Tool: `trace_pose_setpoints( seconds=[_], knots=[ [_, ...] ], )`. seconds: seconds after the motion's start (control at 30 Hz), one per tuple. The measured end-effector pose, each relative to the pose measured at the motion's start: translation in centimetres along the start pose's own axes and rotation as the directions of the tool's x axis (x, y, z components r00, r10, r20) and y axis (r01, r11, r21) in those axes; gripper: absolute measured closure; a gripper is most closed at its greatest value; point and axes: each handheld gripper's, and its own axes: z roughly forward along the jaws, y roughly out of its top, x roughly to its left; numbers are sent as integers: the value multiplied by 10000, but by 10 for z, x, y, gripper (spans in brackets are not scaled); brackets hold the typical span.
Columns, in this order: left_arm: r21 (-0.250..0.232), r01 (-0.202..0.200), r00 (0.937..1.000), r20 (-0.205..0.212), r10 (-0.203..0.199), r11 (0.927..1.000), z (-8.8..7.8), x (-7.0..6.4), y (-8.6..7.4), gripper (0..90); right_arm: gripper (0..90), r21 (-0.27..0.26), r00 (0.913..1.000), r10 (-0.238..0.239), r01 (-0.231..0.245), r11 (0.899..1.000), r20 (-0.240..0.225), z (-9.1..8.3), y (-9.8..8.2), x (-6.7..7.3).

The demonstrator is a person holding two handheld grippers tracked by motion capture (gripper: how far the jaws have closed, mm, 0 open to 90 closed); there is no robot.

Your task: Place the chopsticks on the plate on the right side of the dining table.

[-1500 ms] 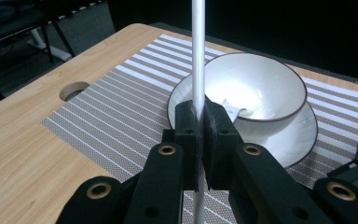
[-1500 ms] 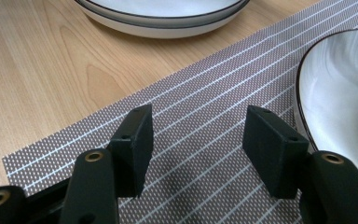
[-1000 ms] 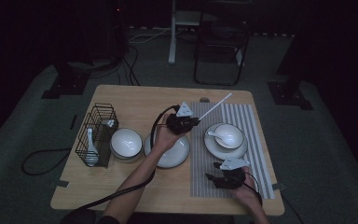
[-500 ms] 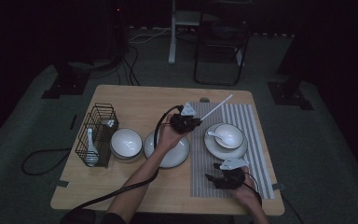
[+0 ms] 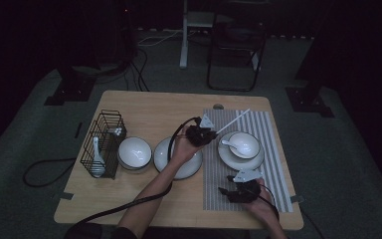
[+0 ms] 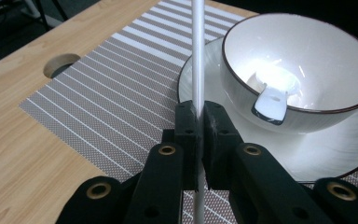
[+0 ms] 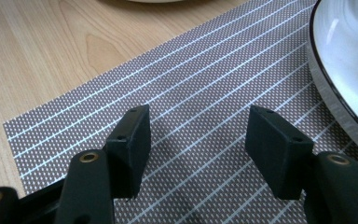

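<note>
A: L gripper (image 6: 199,122): we see jaws clamped on the white chopstick (image 6: 197,56), held over the striped mat (image 6: 121,93), just beside the bowl (image 6: 303,60) w/ spoon (image 6: 271,100).

B: R gripper (image 7: 198,140): we note jaws apart, nothing between, low over the mat.

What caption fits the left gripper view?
Black jaws clamp a thin white stick beside a white dark-rimmed bowl holding a white spoon.
</note>
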Motion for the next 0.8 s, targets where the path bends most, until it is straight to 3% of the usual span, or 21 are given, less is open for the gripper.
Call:
trace_pose_setpoints(
  seconds=[0.8],
  knots=[
    [591,-29,9997,264,13,9982,26,-5,-3,859,400,53,10000,-28,28,10000,-24,3,0,3]
  ],
)
